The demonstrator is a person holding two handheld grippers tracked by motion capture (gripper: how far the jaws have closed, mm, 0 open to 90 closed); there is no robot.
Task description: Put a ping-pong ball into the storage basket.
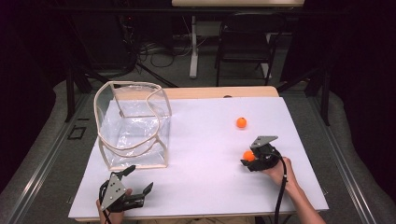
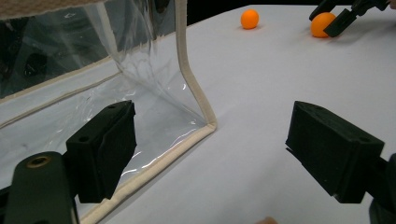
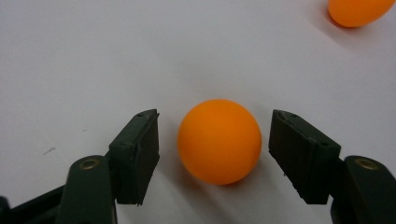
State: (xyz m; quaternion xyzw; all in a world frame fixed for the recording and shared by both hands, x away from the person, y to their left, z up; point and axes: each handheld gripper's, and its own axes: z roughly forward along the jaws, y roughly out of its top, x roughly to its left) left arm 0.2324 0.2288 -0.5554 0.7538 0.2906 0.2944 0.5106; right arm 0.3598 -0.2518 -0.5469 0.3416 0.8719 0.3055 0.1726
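Orange ball [image 3: 219, 141], smooth, matte, round, at frame centre between right gripper [image 3: 214, 156] jaws, narrow gaps either side; left gripper [image 2: 212, 154] jaws wide apart.

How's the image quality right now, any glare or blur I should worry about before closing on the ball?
High view: soft, dark surroundings, bright white table. Left gripper view: glare streaks on the clear bag. Right gripper view: sharp, the orange ball evenly lit between the right tongs, small gaps visible.

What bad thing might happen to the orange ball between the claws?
The near orange ball sits between the right gripper pads with small gaps on both sides. If one pad touches first, the round ball may squirt out and roll across the white table, perhaps toward the other orange ball or the edge.
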